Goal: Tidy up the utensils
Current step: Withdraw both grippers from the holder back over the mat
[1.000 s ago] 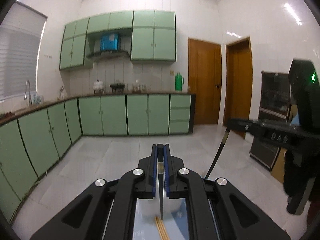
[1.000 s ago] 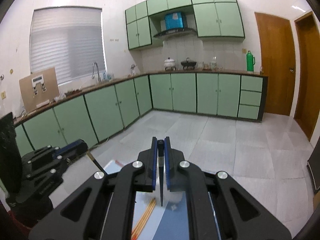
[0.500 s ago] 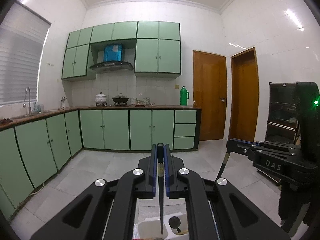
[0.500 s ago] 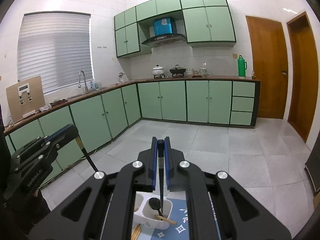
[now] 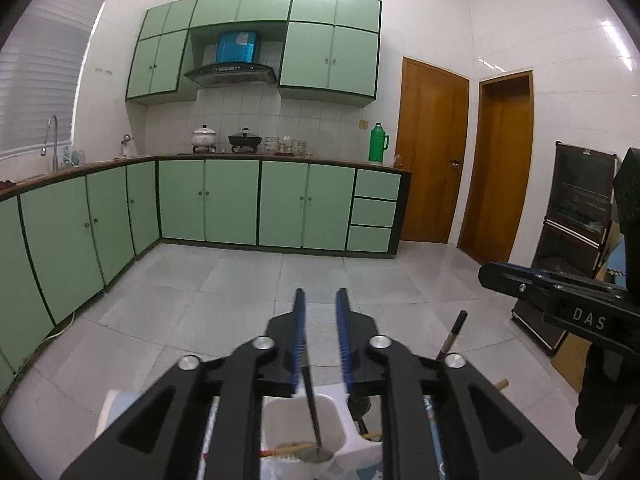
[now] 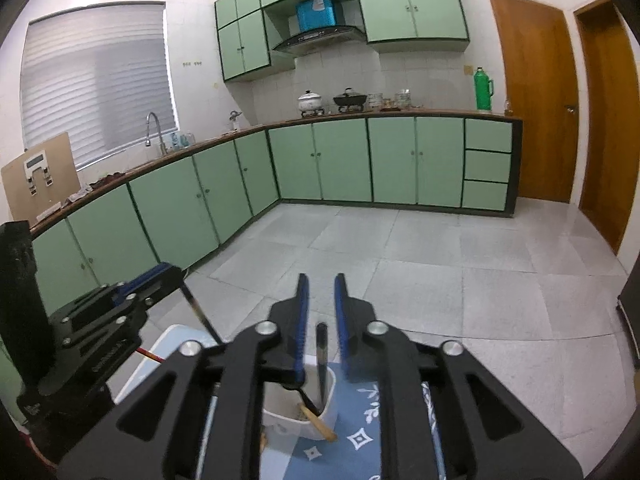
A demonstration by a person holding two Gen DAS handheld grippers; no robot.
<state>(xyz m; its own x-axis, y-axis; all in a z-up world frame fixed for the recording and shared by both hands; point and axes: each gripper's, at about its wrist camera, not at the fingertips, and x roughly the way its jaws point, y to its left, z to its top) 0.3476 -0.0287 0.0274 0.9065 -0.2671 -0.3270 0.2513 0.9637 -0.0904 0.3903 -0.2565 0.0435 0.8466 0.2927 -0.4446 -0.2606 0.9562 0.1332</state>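
A white utensil holder (image 5: 304,424) stands under my left gripper (image 5: 320,340), which is open; a dark-handled utensil (image 5: 312,412) stands loose in its left compartment. My right gripper (image 6: 320,320) is open above the same holder (image 6: 300,408); a dark-handled utensil (image 6: 321,356) leans in the compartment below its jaws, beside a wooden-handled one (image 6: 320,426). Each gripper shows in the other's view, the right (image 5: 560,304) and the left (image 6: 120,312).
The holder sits on a blue patterned mat (image 6: 360,440) on a white table (image 5: 116,404). Red-tipped chopsticks (image 6: 150,356) lie near the left gripper. Green cabinets (image 5: 208,204) and a tiled floor (image 6: 440,264) lie beyond. A dark shelf unit (image 5: 580,216) stands at right.
Both grippers have opened and let go of their dark-handled utensils, which now stand in the holder. Both views have tilted down toward the holder.
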